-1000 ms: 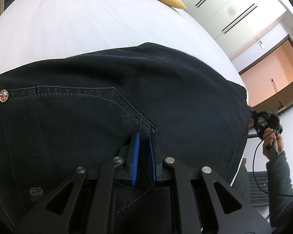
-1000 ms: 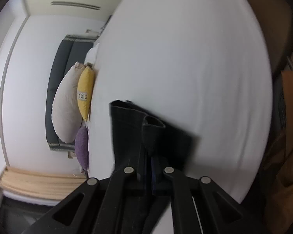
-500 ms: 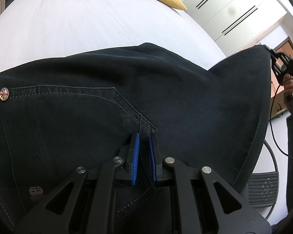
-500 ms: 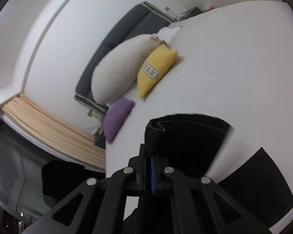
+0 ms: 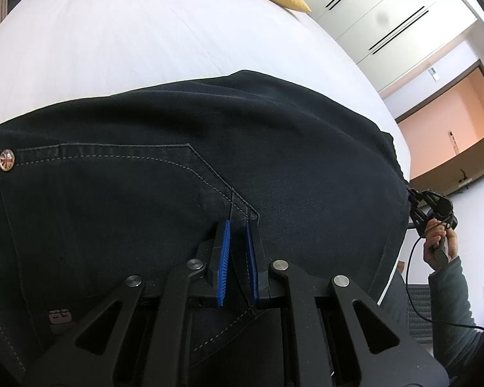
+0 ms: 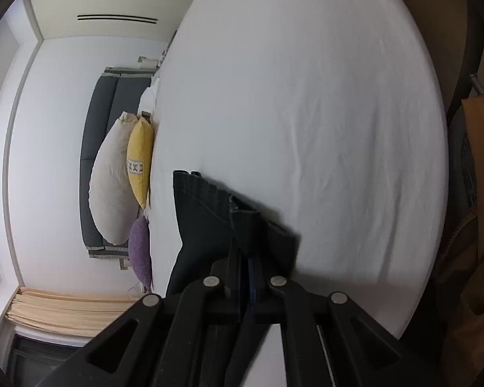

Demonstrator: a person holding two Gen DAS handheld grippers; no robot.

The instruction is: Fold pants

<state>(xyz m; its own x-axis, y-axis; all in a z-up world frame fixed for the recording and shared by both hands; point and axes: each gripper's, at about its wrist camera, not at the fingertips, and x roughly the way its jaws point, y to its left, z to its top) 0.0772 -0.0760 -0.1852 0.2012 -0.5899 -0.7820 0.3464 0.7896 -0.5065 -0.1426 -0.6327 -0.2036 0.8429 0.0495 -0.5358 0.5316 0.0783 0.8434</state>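
1. Dark pants (image 5: 184,193) spread across the lower half of the left wrist frame, on the white bed (image 5: 138,32); pocket stitching and a metal rivet (image 5: 7,160) at mid-left.
2. Left gripper (image 5: 238,238): blue pads a narrow gap apart over the pocket seam, with a fold of denim running between them. They look clamped on the cloth, though actual contact is hard to confirm.
3. Right gripper (image 6: 247,258): jaws together, pinching the hem end of a leg, seen at lower centre of the right wrist frame.
4. Change: half a second ago the right-hand end was lifted high at the right edge of the left view; now it sits low again, gripper (image 5: 430,208) and hand (image 5: 438,242) at mid-right by the bed's edge. Judgement: a lift-and-shake to smooth the legs, not a fold yet carried over.
5. Hidden: waistband cut off at lower left; leg length between the two views unseen; yellow cushion (image 6: 140,161) and pale pillow (image 6: 113,187) lie well apart from the cloth.
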